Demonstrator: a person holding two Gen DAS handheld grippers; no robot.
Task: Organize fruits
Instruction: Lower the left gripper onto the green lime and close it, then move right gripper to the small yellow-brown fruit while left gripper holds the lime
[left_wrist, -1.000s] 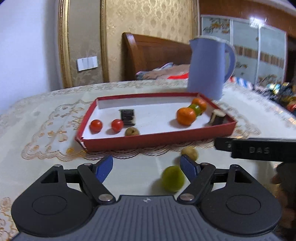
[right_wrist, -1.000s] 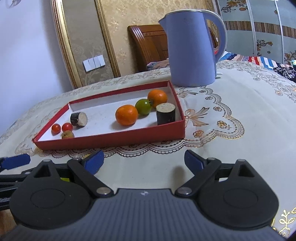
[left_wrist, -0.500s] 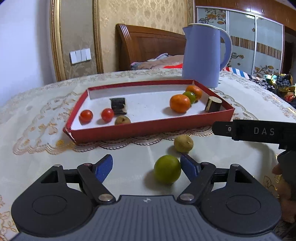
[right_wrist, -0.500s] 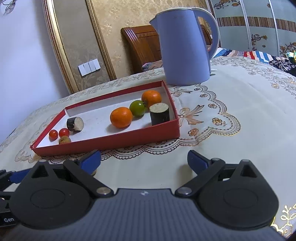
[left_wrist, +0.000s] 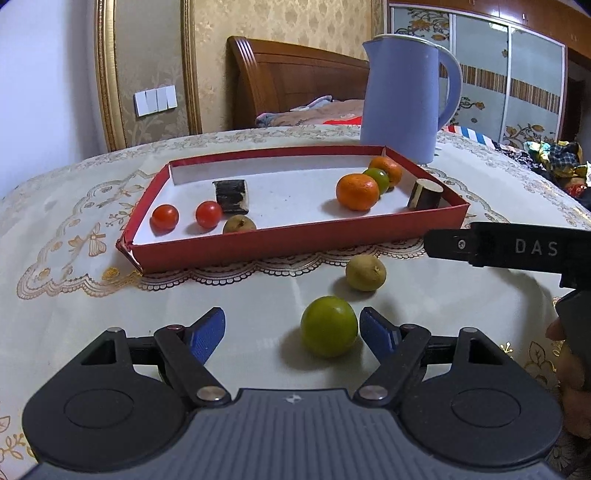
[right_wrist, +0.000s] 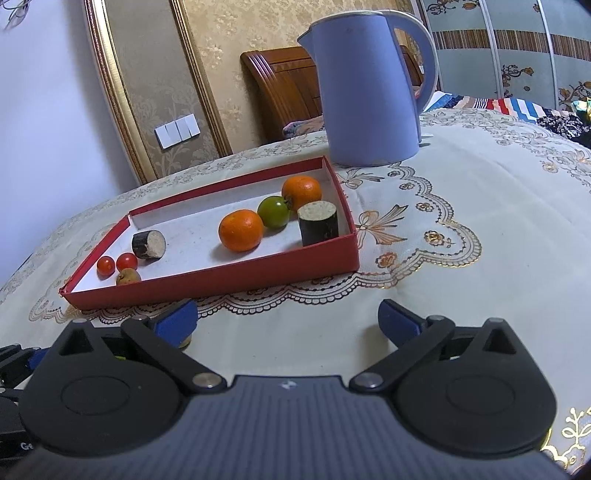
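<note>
Both the left gripper (left_wrist: 293, 328) and right gripper (right_wrist: 288, 319) are held open above the embroidered tablecloth (right_wrist: 461, 258); a green fruit (left_wrist: 328, 326) is seen beside the left gripper's right finger, and a bed headboard (left_wrist: 295, 85) far beyond.

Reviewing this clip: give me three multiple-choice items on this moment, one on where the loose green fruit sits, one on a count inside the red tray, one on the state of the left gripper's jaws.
1. Where is the loose green fruit?
A. Inside the red tray
B. On the tablecloth, between the left gripper's jaws
C. Beside the kettle

2. How many small red tomatoes lie in the red tray?
A. One
B. Two
C. Four

3. How do the jaws of the left gripper stand?
A. Open, not touching the fruit
B. Shut on the fruit
C. Shut on nothing

Answers:
1 B, the fruit sits on the cloth in front of the tray, nearer the right-hand blue pad.
2 B, two tomatoes lie side by side at the tray's left end.
3 A, the blue pads are wide apart, with a gap visible on each side of the fruit.
</note>
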